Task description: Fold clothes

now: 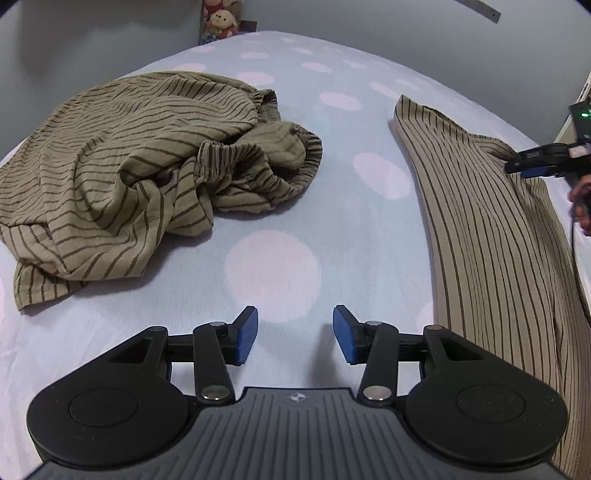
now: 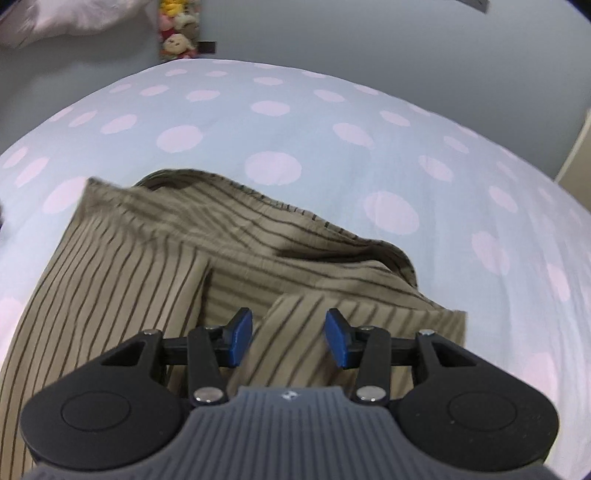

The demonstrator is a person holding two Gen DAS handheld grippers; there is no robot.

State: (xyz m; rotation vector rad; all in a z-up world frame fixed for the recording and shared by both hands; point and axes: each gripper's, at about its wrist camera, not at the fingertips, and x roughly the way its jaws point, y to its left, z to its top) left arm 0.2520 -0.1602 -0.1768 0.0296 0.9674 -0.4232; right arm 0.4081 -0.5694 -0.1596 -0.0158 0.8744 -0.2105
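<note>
A tan striped garment (image 1: 491, 229) lies flattened on the right of the bed; it also shows in the right wrist view (image 2: 147, 266), with a folded strip (image 2: 291, 332) running between my right gripper's jaws. My right gripper (image 2: 289, 338) is open and straddles that strip; it also shows in the left wrist view (image 1: 532, 162) at the garment's far right edge. A second tan striped garment (image 1: 147, 173) lies crumpled at the left. My left gripper (image 1: 295, 338) is open and empty over bare sheet between the two garments.
The bed has a pale blue sheet with pink dots (image 1: 273, 269). Stuffed toys (image 1: 219, 22) stand against the grey wall beyond the bed. A pale cushion (image 2: 66, 18) sits at the far left. A cabinet edge (image 2: 576, 155) borders the right.
</note>
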